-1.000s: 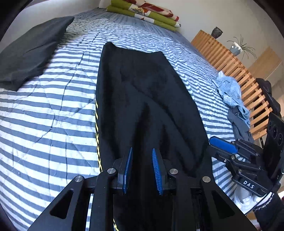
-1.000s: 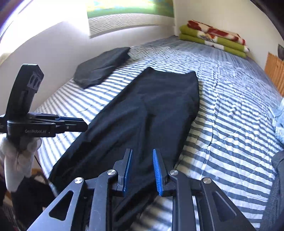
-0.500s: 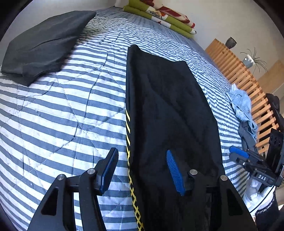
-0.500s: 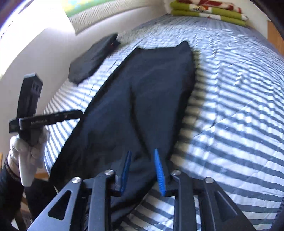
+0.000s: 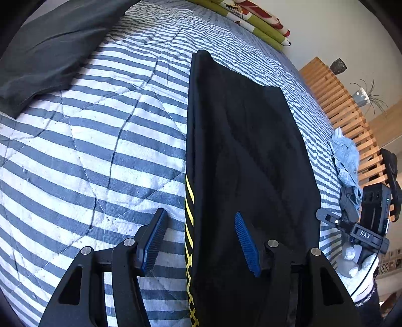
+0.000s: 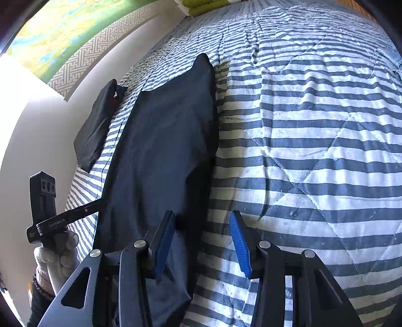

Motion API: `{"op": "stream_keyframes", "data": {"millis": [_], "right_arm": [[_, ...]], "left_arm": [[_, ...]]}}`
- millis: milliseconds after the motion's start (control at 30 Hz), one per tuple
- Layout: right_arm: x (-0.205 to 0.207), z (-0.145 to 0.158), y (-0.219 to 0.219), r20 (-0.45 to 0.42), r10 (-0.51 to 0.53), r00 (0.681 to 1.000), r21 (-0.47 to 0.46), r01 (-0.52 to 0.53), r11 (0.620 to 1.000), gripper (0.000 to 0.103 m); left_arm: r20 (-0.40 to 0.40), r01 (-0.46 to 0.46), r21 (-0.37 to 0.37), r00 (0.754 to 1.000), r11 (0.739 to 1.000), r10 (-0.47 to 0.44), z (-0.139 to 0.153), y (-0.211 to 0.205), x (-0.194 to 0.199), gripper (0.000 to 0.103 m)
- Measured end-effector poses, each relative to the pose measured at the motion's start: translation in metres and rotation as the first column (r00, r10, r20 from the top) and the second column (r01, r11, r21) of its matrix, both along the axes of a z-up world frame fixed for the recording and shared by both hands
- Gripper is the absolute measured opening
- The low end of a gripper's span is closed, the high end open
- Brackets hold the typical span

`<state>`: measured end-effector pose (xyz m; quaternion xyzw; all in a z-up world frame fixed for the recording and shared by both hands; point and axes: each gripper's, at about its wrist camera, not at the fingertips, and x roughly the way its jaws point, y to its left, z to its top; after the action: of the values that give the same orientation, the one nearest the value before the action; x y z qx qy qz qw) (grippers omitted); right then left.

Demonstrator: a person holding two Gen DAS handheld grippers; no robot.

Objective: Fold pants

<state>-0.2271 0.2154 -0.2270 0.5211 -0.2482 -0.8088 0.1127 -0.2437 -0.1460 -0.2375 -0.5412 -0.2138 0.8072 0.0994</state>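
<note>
A: Bed scene. Long black fabric pants with a yellow criss-cross side stripe (image 5: 246, 176) lie flat on the blue-and-white striped quilted bedspread (image 5: 88, 151), running from the near edge toward the far end.

B: Left gripper (image 5: 201, 241)?

A: Jaws spread. Blue ribbed pads sit either side of the pants' left edge with the yellow stripe; the left pad is over the bedspread, the right pad over black fabric. Nothing pinched.

B: Right gripper (image 6: 202, 245)?

A: Jaws opening, gap clear. Left pad over the pants' right edge, right pad over the bedspread. Pads not pressing on the cloth, though the pants edge lies between them.

B: Hands?

A: A white-gloved hand (image 5: 356, 266) grips the right gripper's handle at the right of the left wrist view. The other white-gloved hand (image 6: 55, 251) holds the left one, seen at the left of the right wrist view.

B: Other stuff?

A: 1 dark grey folded garment (image 5: 45, 47) far left on the bedspread, 1 light blue denim heap (image 5: 348, 161) at the right edge by the wooden slatted frame (image 5: 346, 113), green-and-red folded bedding (image 5: 256, 22) at the far end.
</note>
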Motion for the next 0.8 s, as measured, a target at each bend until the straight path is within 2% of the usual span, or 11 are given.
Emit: {"op": "stream_keyframes", "data": {"millis": [33, 100, 167, 333, 400, 467, 633, 800], "right_arm": [[-0.003, -0.002, 0.000, 0.001, 0.003, 1.000, -0.011, -0.003, 1.000, 0.041], [-0.008, -0.004, -0.001, 0.002, 0.013, 1.000, -0.033, -0.013, 0.999, 0.041], [-0.010, -0.005, -0.006, 0.001, 0.027, 1.000, -0.035, -0.027, 0.999, 0.041], [-0.019, -0.009, -0.016, -0.005, 0.062, 0.998, -0.020, -0.062, 0.998, 0.034], [-0.018, -0.011, -0.016, -0.003, 0.068, 0.998, -0.030, -0.068, 0.997, 0.026], [-0.019, -0.013, -0.016, 0.007, 0.077, 0.997, -0.053, -0.076, 0.996, 0.010], [-0.011, -0.003, -0.011, -0.043, 0.053, 0.998, -0.116, -0.058, 0.992, 0.006], [0.009, 0.034, -0.005, -0.140, 0.034, 0.990, -0.159, -0.057, 0.986, 0.006]], "left_arm": [[0.000, 0.005, 0.002, 1.000, 1.000, -0.005, -0.001, 0.000, -0.003, 0.055], [-0.002, 0.016, -0.011, 1.000, 1.000, -0.016, -0.003, 0.002, -0.009, 0.043], [0.000, 0.026, -0.023, 1.000, 0.999, -0.026, -0.004, 0.005, -0.011, 0.024], [-0.008, 0.047, -0.022, 0.999, 0.999, -0.047, -0.007, 0.009, -0.009, 0.007], [-0.012, 0.050, -0.015, 0.999, 0.999, -0.050, -0.007, 0.011, -0.009, 0.004], [-0.020, 0.045, 0.002, 0.999, 0.999, -0.044, -0.005, 0.010, -0.006, 0.004], [-0.081, 0.017, 0.099, 0.997, 0.995, -0.009, 0.019, 0.002, 0.005, 0.003], [-0.195, 0.021, 0.132, 0.981, 0.991, 0.006, 0.077, -0.004, 0.030, 0.003]]}}
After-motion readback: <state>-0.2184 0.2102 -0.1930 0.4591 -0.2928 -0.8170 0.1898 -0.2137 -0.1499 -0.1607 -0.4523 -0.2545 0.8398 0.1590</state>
